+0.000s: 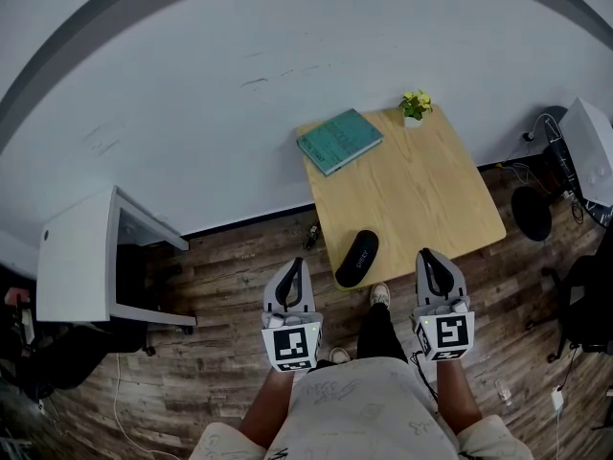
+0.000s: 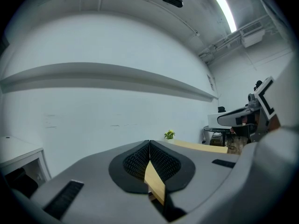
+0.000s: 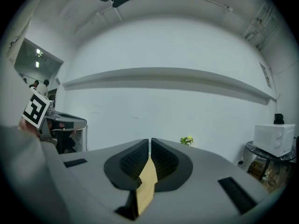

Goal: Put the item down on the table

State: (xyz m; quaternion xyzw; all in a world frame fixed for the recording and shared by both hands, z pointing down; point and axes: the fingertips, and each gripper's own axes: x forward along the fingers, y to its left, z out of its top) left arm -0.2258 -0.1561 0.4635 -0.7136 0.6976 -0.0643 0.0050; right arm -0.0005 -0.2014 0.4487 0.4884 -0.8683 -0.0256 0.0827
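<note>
Both closed & empty, left gripper (image 1: pixel 295 268), right gripper (image 1: pixel 433 260), black item (image 1: pixel 356 258) on table (image 1: pixel 431 190) nr front edge.

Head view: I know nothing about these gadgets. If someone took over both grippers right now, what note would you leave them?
Left gripper: jaws shut, empty, short of the table.
Right gripper: jaws shut, empty too.
The black oblong case lies at the near edge of the wooden table, apart from both grippers. A teal book and a small potted plant sit at the far side.
Done: the case appears to be set down.
Left: probably nothing.
</note>
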